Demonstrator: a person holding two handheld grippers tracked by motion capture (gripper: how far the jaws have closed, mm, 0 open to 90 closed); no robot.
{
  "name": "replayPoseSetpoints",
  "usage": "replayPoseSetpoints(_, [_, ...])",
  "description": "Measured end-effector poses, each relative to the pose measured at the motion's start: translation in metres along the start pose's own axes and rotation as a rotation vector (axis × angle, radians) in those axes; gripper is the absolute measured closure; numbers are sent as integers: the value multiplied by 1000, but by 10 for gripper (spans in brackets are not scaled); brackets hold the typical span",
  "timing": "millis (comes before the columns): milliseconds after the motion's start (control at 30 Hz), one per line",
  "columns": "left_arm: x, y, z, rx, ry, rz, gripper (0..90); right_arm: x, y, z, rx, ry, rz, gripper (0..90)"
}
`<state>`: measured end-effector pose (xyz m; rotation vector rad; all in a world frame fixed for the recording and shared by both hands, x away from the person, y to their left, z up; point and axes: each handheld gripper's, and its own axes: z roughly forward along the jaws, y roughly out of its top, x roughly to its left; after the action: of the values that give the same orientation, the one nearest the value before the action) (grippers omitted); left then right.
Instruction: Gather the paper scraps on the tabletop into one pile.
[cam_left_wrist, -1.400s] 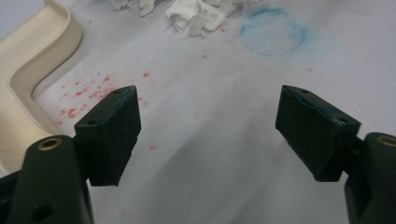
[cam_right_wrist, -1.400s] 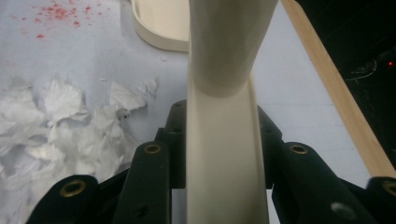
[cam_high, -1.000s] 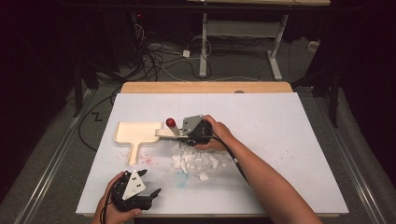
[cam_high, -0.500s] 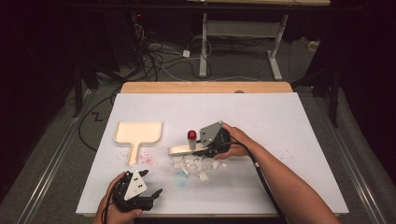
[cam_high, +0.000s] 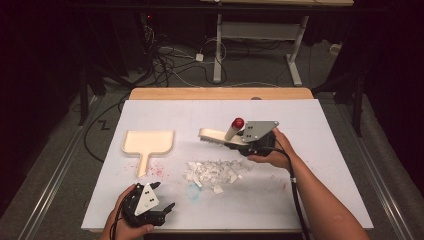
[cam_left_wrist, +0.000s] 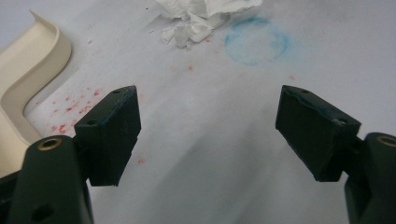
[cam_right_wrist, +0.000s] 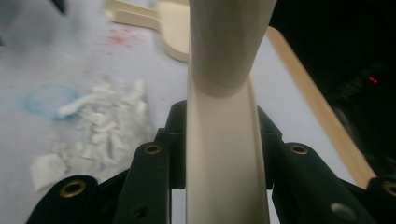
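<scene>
My right gripper (cam_high: 235, 143) clamps the brush (cam_high: 220, 135), raised above the paper scraps (cam_high: 212, 171). My left gripper (cam_high: 167, 207) rests open near the dustpan (cam_high: 148, 142).

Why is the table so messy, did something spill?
A pile of torn white paper scraps lies loose mid-table, with red speckles beside the cream dustpan and a smudged blue ring on the white table cover. The right gripper holds a cream brush above the scraps.
</scene>
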<state>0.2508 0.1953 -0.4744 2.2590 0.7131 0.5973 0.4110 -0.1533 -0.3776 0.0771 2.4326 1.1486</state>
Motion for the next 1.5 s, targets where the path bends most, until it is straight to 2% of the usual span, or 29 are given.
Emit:
replayPoseSetpoints(33, [0,0,0,5,7,4,216,-5,-5,-12,39,-97,62,680])
replayPoseSetpoints(67, [0,0,0,7,12,6,216,-5,-5,-12,39,-97,62,680])
replayPoseSetpoints(133, [1,-1,0,12,19,8,216,-8,-12,-25,93,-186,125,679])
replayPoseSetpoints(167, [1,-1,0,14,22,9,216,-9,-23,-35,149,-246,199,679])
replayPoseSetpoints(200, [2,-1,-1,10,21,5,215,-9,-29,-39,184,-266,231,680])
replayPoseSetpoints(233, [2,-1,-1,4,22,3,215,-9,-29,-39,184,-266,231,680])
replayPoseSetpoints(267, [2,-1,-1,3,24,4,215,-5,-42,-42,251,-330,262,680])
replayPoseSetpoints(300, [2,-1,-1,3,26,5,215,-5,-42,-42,251,-330,262,680])
replayPoseSetpoints(333, [3,0,-1,-2,29,-4,215,1,-55,-41,318,-380,306,680])
replayPoseSetpoints(400, [2,1,-1,2,35,-18,216,6,-63,-39,341,-406,349,680])
replayPoseSetpoints(433, [3,2,-1,-3,40,-24,216,6,-63,-39,341,-406,349,680])
replayPoseSetpoints(467, [3,3,-1,-2,42,-22,216,11,-67,-32,375,-422,378,680])
replayPoseSetpoints(500, [3,3,0,-1,47,-20,216,11,-67,-32,375,-422,378,680])
replayPoseSetpoints(533, [3,4,0,1,52,-19,216,18,-68,-23,418,-429,365,680])
replayPoseSetpoints(567, [4,4,1,2,52,-19,216,18,-68,-23,418,-429,365,680])
replayPoseSetpoints(633, [4,4,1,6,53,-16,216,27,-64,-9,430,-417,360,679])
replayPoseSetpoints(700, [5,5,1,5,50,-22,216,31,-61,-5,432,-422,351,679])
replayPoseSetpoints(767, [5,5,2,8,49,-21,216,37,-57,3,403,-394,366,678])
replayPoseSetpoints(833, [4,4,2,7,47,-21,216,50,-48,14,398,-401,344,677])
replayPoseSetpoints(933, [6,3,0,-12,35,-48,216,58,-42,20,387,-394,320,677])
replayPoseSetpoints(967, [8,3,-1,-22,36,-62,216,68,-35,24,369,-356,296,677])
replayPoseSetpoints(1067, [11,0,-2,-28,35,-84,216,78,-26,26,344,-330,276,677])
replayPoseSetpoints(1100, [11,0,-2,-28,35,-84,216,78,-26,26,344,-330,276,677])
replayPoseSetpoints(1233, [11,0,-2,-30,32,-85,216,91,-12,27,284,-270,291,678])
replayPoseSetpoints(1400, [11,0,-2,-30,34,-85,216,95,-6,23,247,-253,291,680])
replayPoseSetpoints(1467, [11,0,-2,-27,36,-83,216,92,-5,17,235,-247,293,680])
replayPoseSetpoints(1500, [11,0,-2,-25,38,-80,216,87,-5,8,213,-264,309,680])
